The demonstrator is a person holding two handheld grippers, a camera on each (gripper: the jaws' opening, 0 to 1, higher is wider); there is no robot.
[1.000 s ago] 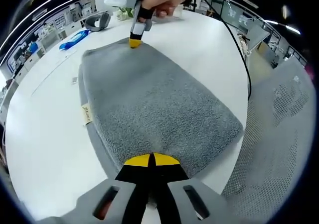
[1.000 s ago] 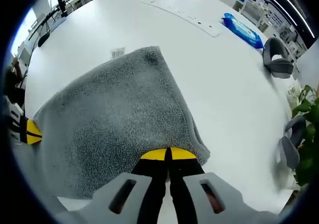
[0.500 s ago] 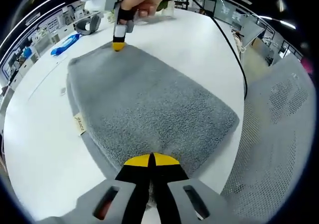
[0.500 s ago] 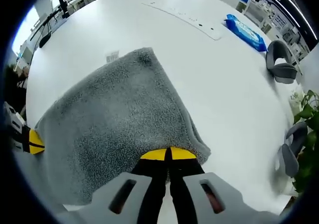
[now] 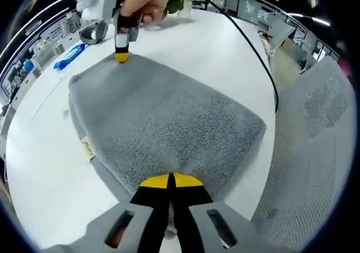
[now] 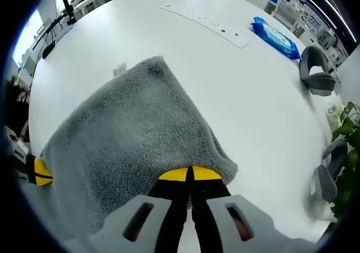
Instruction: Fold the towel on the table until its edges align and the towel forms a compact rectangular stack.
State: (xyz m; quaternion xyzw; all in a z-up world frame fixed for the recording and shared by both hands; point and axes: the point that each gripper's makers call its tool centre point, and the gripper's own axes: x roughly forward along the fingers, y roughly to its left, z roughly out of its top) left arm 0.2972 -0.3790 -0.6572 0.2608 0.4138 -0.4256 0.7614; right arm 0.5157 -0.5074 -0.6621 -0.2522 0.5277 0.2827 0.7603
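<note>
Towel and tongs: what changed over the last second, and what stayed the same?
Little changed. The right tongs and left tongs stay shut on the same corners of the folded gray towel; nothing was let go. The views shifted slightly, so the hands moved a little. The towel stays flat on the white table, blue packet unmoved.

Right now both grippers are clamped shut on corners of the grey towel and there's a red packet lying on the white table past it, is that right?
Not quite: the packet is blue, not red, as the right gripper view shows. The rest holds: the left gripper and right gripper are each shut on the grey towel, which lies on the white table.
</note>
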